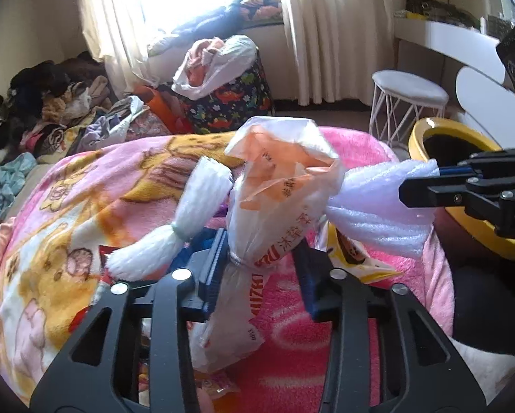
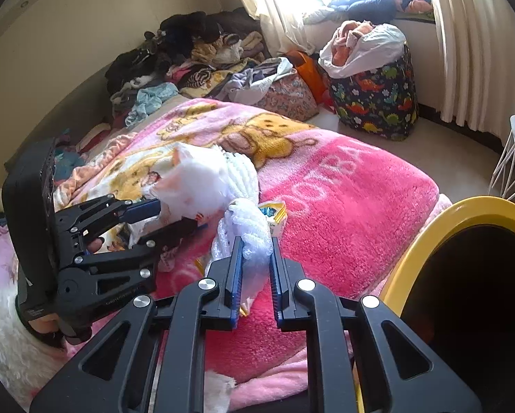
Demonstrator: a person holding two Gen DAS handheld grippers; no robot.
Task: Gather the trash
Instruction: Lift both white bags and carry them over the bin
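Note:
A knotted white and orange plastic bag (image 1: 274, 186) stands up from the pink blanket between the blue pads of my left gripper (image 1: 260, 251), which is shut on its lower part near the knot. The right wrist view shows that gripper (image 2: 171, 215) clamping the bag (image 2: 195, 179). My right gripper (image 2: 255, 244) is shut on a crumpled white foam sheet (image 2: 250, 227), seen from the left as the gripper (image 1: 440, 172) pinching the foam (image 1: 378, 203). A white tied fibre bundle (image 1: 188, 220) and a yellow snack wrapper (image 1: 353, 254) lie beside the bag.
A yellow-rimmed bin (image 2: 464, 227) with a dark inside stands at the bed's right edge. Clothes (image 2: 188, 58) are piled at the far side of the pink blanket (image 2: 343, 206). A dinosaur-print bag (image 2: 378, 103) and a white stool (image 1: 409, 93) stand on the floor.

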